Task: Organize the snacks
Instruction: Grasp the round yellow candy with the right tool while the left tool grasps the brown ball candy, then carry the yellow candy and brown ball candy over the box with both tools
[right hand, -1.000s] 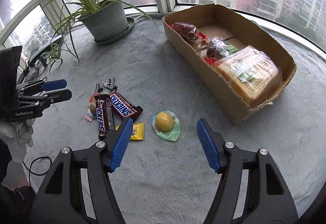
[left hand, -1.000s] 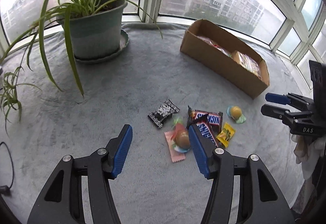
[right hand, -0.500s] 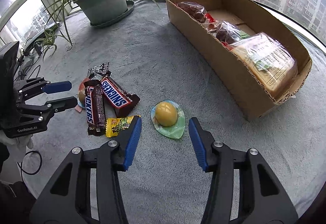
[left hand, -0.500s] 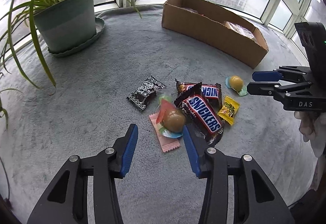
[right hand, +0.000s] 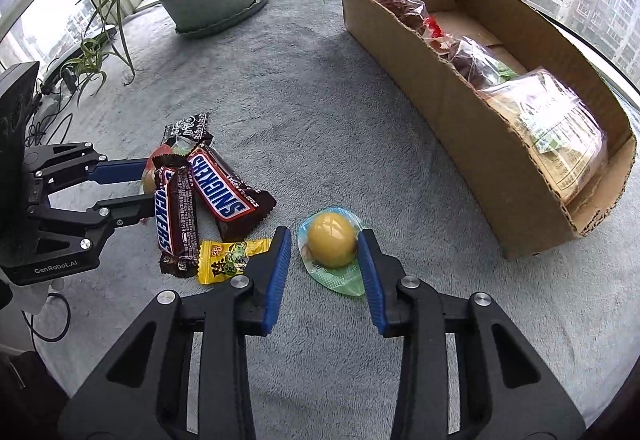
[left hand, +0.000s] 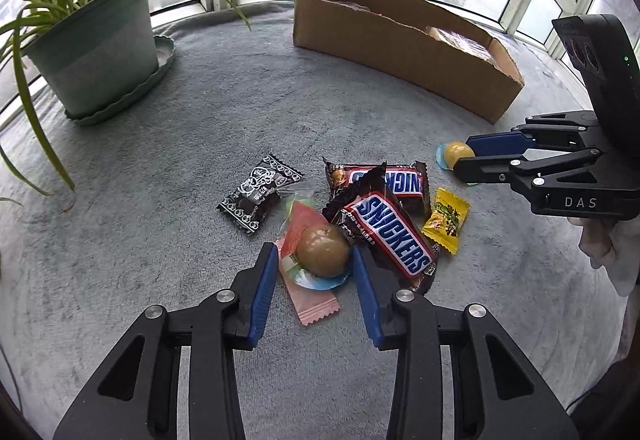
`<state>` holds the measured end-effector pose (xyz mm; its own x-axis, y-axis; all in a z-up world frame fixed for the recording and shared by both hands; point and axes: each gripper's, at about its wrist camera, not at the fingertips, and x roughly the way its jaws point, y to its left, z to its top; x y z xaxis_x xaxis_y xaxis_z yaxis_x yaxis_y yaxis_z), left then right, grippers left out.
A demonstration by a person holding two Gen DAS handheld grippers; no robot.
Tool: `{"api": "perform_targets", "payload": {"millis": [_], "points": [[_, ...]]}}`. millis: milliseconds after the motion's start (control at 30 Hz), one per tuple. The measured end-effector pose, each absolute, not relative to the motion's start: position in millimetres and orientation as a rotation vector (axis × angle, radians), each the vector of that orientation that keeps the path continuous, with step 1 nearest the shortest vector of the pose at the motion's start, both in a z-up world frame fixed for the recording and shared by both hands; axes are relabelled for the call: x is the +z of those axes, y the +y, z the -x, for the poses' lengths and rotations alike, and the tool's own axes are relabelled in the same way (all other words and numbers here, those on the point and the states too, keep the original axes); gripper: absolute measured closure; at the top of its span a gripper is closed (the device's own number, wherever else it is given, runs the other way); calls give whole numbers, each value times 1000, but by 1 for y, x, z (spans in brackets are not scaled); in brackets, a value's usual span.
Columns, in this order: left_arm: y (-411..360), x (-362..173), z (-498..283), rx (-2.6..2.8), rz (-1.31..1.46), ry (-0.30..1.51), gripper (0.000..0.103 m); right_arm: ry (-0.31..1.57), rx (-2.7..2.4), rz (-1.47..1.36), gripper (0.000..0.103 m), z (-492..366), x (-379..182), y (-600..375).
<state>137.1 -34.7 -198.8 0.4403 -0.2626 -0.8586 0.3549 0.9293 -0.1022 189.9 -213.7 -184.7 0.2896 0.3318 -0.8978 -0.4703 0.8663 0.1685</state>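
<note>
**Claws closing on two jelly cups**

Claws are both squeezing in now. A second ago they were wide open and higher up; now each one is down around a round jelly. That likely means both snacks are about to be picked up for the cardboard box (right hand: pixel 460 144).

The left gripper (left hand: pixel 314 264) is closing on the brown jelly cup (left hand: pixel 322 254), which is sitting far from the box, touching the Snickers bars (left hand: pixel 390 230). The right gripper (right hand: pixel 324 252) is closing on the yellow jelly cup (right hand: pixel 332 245), lying nearer the box. Neither claw is pressing yet.

The yellow cup's green lid is pointing its long end back toward the claw.
</note>
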Motion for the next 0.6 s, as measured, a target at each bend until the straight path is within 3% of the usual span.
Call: {"api": "perform_targets", "payload": {"millis": [600], "points": [[-17, -192, -131, -365, -9, 1020, 71, 1138, 542, 95, 74, -186, -175, -224]]}}
